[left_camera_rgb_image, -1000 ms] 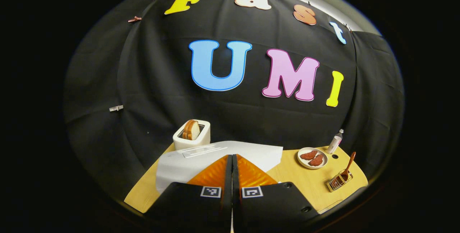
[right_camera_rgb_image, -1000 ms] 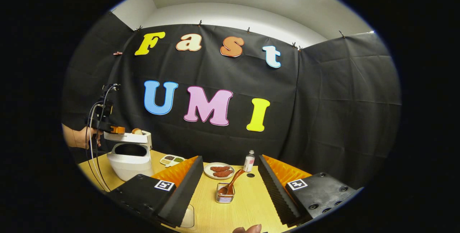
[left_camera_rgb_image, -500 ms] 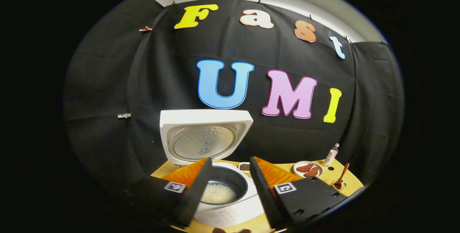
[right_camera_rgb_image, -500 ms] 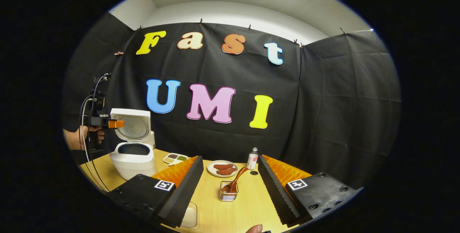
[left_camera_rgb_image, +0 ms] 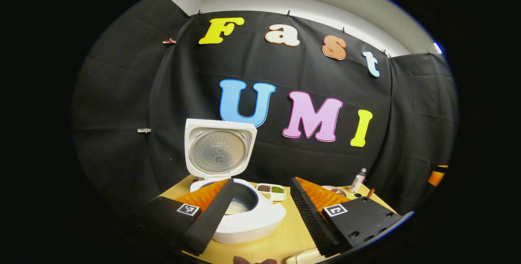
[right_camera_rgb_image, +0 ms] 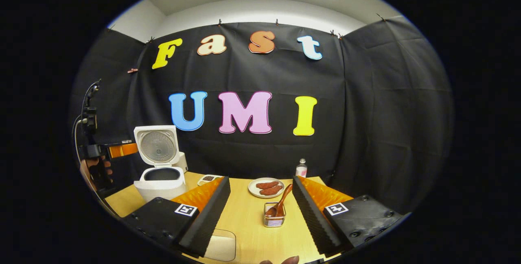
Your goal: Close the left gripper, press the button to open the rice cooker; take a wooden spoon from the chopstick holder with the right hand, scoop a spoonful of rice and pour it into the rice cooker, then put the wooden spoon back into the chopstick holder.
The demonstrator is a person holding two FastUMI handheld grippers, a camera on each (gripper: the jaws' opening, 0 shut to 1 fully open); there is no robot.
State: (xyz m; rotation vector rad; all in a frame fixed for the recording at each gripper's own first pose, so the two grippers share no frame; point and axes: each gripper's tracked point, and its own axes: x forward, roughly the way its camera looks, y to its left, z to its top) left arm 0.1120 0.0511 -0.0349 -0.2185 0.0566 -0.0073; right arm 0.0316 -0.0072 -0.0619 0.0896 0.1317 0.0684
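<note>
The white cooker [right_camera_rgb_image: 159, 180] stands at the table's [right_camera_rgb_image: 248, 221] left side, lid [left_camera_rgb_image: 220, 152] upright, rice [left_camera_rgb_image: 236, 206] in the pot. The left gripper [left_camera_rgb_image: 260, 209] is released before it. The spoon [right_camera_rgb_image: 280, 206] leans in the holder [right_camera_rgb_image: 274, 219], with free table around, between the spread fingers of the right gripper [right_camera_rgb_image: 260, 211].
</note>
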